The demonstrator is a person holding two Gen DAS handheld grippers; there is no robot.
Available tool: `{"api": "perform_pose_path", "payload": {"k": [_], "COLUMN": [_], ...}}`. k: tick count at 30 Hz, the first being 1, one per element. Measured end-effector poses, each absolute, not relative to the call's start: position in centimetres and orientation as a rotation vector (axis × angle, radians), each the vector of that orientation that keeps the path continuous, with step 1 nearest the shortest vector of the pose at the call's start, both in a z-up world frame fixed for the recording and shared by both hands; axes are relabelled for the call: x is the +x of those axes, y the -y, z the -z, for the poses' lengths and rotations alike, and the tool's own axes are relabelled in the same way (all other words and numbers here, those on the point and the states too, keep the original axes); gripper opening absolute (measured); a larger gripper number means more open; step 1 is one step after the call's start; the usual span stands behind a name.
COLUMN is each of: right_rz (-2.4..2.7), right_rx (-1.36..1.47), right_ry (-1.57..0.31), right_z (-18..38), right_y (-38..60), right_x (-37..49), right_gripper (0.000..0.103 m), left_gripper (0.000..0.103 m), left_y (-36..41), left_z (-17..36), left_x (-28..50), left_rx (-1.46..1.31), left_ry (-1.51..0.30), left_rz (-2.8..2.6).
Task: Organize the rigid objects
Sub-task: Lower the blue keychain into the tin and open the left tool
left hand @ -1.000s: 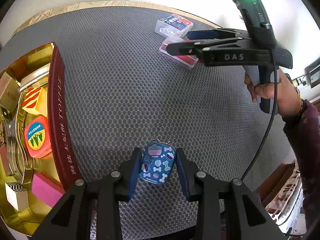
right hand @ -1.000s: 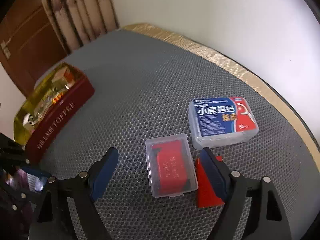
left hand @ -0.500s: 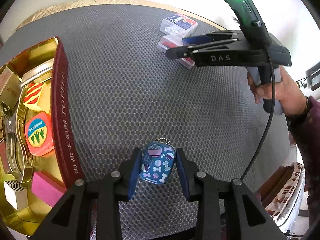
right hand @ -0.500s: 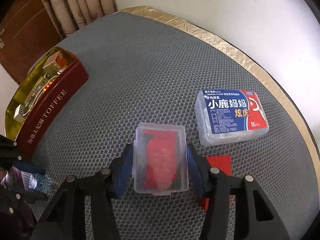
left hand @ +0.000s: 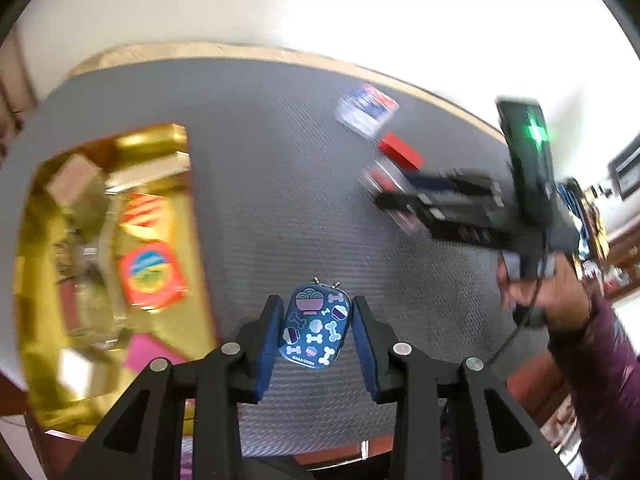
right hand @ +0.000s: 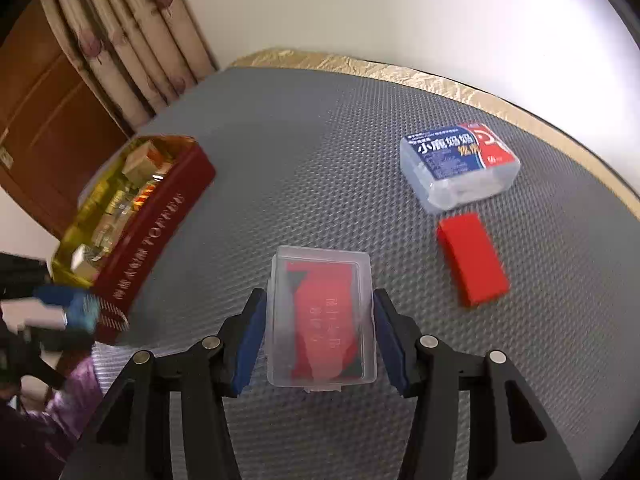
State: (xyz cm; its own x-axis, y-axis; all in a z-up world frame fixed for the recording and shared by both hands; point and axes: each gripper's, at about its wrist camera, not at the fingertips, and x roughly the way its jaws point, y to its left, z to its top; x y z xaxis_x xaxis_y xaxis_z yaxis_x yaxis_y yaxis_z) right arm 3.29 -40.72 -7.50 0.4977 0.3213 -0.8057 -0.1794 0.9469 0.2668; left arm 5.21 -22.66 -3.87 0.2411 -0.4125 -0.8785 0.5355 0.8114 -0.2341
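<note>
Jaws clamp a blue bone-print tin (left hand: 315,330) and a clear card case (right hand: 323,322); tray (right hand: 160,236) reads "TOFFEE".

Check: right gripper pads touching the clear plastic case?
Touching. The right wrist view shows both blue pads of the right gripper pressed against the sides of the clear plastic case.

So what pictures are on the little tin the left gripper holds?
Blue tin, bones and bowls; clearest in the left wrist view.

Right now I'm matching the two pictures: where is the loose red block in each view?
Left wrist view: red block upper right, on the grey mat, below the floss box.
Right wrist view: red block right of centre, below that floss box.
Shared landmark: the toffee tin.
</note>
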Motion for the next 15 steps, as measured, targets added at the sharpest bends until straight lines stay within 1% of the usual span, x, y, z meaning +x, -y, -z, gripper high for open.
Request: {"api": "perform_pose_path", "payload": {"k": [3, 6, 11, 15], "right_rz": [-0.298, -0.285, -0.282, -0.283], "right_rx": [0.173, 0.200, 0.252, 0.264], "right_ry": [-0.985, -0.975, -0.962, -0.950], "right_z": [7.1, 6.8, 6.4, 5.7], "right_y": [40.2, 39.9, 39.9, 39.3], "right_x": [2.3, 1.4, 0.5, 0.1], "right_gripper": [0.050, 0.050, 0.050, 0.050], "left_gripper": [0.035, 0.035, 0.035, 0.035], "left_y": [19.2, 15.7, 12.1, 11.3], "left_z": [2.2, 1.9, 3.9, 5.4], "left_x": [6.2, 6.8, 6.8, 6.4], "left_rx": [0.109, 0.118, 0.115, 0.111], "left_ry": [-1.125, -1.111, -1.164, -1.181], "left_rz": [0.584, 0.486, 0.411, 0.404]}}
